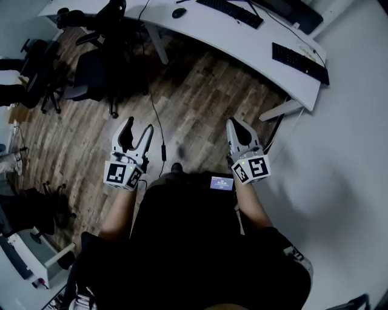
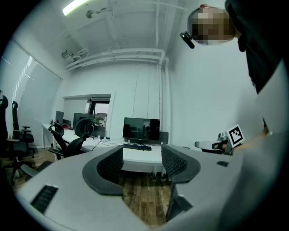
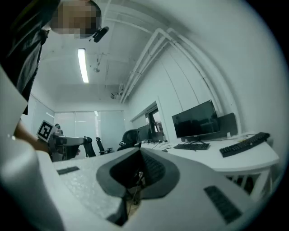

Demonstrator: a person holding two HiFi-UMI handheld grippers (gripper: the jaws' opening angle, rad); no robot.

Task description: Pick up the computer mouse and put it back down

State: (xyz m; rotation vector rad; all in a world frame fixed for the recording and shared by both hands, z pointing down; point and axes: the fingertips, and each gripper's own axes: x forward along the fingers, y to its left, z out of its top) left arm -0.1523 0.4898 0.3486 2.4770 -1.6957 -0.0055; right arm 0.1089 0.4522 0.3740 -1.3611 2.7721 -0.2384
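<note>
The mouse [image 1: 179,12] lies on the white desk [image 1: 254,45] at 12 o'clock in the head view, well apart from both grippers and touched by neither. A dark keyboard [image 1: 230,11] sits just to its 3 o'clock, and a second keyboard [image 1: 300,62] lies farther along the desk toward 4 o'clock. The person stands back from the desk over the wood floor [image 1: 200,91], holding both grippers level at waist height. The left gripper [image 1: 138,126] is at 9 o'clock of frame centre; its own view shows the left gripper [image 2: 142,155] released, its dark ribbed pads [image 2: 110,167] standing apart with nothing between them, only floor and desk edge seen through the gap, and a monitor [image 2: 141,128] at 12 o'clock beyond. The right gripper [image 1: 235,123] is at 2 o'clock of centre; in its own view the right gripper [image 3: 138,153] is clenched, the pads brought together at the tips and holding nothing. Black chairs [image 1: 91,75] stand on the floor at 10 o'clock.
</note>
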